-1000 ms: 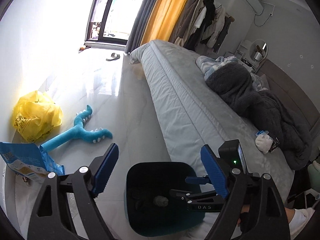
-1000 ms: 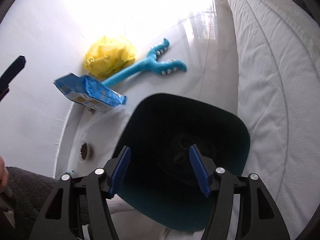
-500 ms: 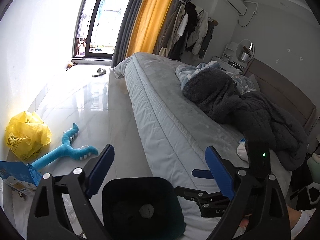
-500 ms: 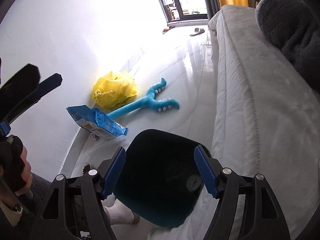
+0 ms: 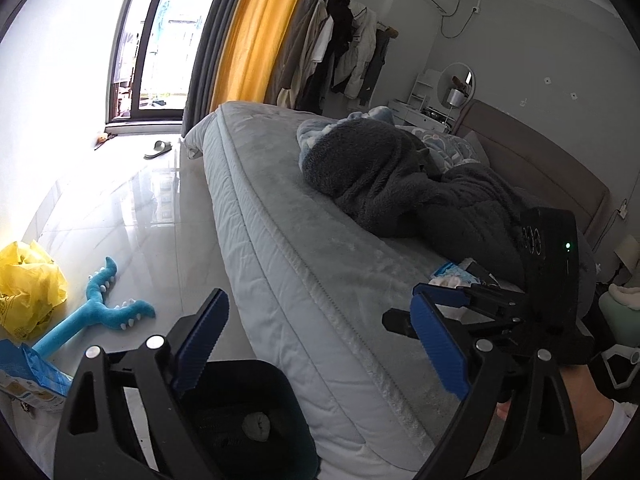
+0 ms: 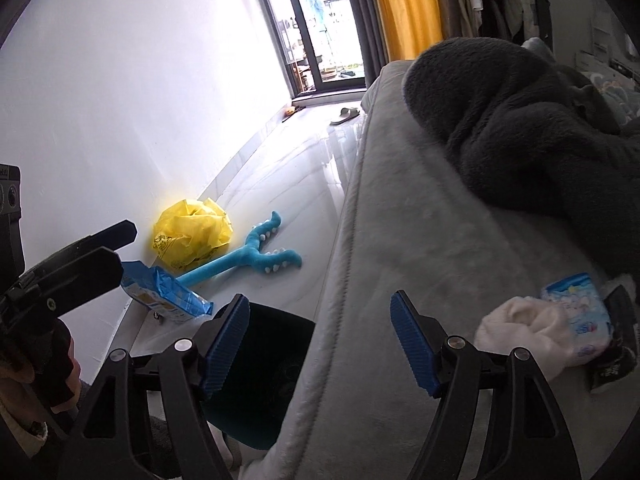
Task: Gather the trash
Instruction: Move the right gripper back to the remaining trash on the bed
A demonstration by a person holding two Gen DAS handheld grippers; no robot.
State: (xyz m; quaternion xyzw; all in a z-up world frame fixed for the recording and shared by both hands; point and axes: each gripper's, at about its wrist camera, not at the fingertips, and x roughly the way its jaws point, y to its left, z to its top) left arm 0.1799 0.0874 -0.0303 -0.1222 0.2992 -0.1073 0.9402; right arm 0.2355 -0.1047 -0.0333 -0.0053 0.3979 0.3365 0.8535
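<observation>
Left tool [image 5: 320, 340]: jaws standing wide apart, nothing lying between the blue pads; the jaws have just been opening.

Right tool [image 6: 320, 338]: jaws likewise spread and gripping nothing, having just been opening; hanging over the bed edge.

Bin [image 5: 248, 412]: dark, open-topped, sitting on the floor against the side of the bed [image 5: 304, 216], at 6 o'clock in the left wrist view; a small crumpled grey wad [image 5: 257, 426] is lying at its bottom.

Trash on the bed: a blue-and-white wrapper [image 6: 576, 304] and a black packet [image 6: 616, 360] are lying beside a white sock [image 6: 520, 332], at 4 o'clock in the right wrist view, just below the dark fleece blanket [image 6: 520, 120].

Trash on the floor: a crumpled yellow plastic bag [image 6: 192, 236] is sitting against the wall at 9 o'clock; a blue snack bag [image 6: 164, 292] is lying just beside it, nearer the bin.

Other: a blue plush toy [image 6: 248, 260] is lying between the yellow bag and the bed; a slipper [image 5: 158, 148] is resting near the window.
</observation>
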